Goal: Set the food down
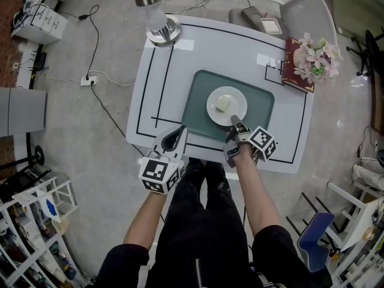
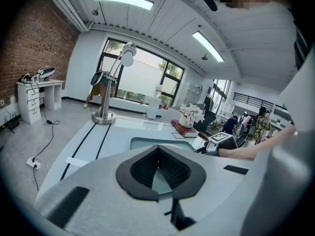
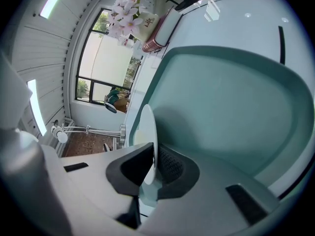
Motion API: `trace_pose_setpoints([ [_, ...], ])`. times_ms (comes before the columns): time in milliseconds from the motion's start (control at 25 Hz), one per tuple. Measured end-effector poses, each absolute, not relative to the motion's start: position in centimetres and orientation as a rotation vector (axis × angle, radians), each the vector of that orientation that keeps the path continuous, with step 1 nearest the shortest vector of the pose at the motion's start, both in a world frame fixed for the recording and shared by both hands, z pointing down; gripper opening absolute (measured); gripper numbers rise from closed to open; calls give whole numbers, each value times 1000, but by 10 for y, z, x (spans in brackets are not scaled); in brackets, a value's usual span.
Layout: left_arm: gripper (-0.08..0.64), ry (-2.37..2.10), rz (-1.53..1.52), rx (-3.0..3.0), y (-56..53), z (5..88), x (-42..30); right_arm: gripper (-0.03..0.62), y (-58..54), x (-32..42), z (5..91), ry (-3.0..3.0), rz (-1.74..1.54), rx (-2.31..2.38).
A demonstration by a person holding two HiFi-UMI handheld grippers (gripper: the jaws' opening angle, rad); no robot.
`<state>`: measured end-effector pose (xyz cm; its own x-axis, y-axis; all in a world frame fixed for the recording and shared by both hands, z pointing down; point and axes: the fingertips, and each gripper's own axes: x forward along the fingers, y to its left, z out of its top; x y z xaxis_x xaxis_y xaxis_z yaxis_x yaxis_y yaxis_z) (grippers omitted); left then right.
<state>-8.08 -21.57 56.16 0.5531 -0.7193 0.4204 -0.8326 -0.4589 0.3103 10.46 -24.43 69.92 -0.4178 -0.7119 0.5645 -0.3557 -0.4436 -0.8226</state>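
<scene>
A white plate (image 1: 227, 105) with a pale piece of food (image 1: 223, 104) on it sits over the teal placemat (image 1: 201, 110) in the middle of the white table (image 1: 156, 101). My right gripper (image 1: 235, 123) is shut on the plate's near rim. In the right gripper view the plate (image 3: 149, 132) shows edge-on between the dark pads of that gripper (image 3: 152, 168), against the placemat (image 3: 231, 107). My left gripper (image 1: 178, 134) hovers at the table's near edge, left of the mat. Its jaws (image 2: 158, 149) are shut on nothing.
A chrome desk lamp (image 1: 157, 17) stands at the table's far left corner. A red book (image 1: 298, 71) with a pot of pink flowers (image 1: 317, 57) lies at the far right. A chair (image 1: 300, 11) stands behind the table. Black tape lines mark the tabletop.
</scene>
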Motion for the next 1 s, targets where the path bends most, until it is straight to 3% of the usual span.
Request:
trace_pose_setpoints([
  [240,5,-1234,301,2316,-217,560,-76,25,-245,105,699,1498,-1955,-1527],
  [800,5,-1199,274,2337,-220,556,-71,244,-237,117,697,1554,-2003,-1733],
  [1000,5,-1179,263,2351,-222,553,-66,256,-233,139,689,1547,-1902,-1895],
])
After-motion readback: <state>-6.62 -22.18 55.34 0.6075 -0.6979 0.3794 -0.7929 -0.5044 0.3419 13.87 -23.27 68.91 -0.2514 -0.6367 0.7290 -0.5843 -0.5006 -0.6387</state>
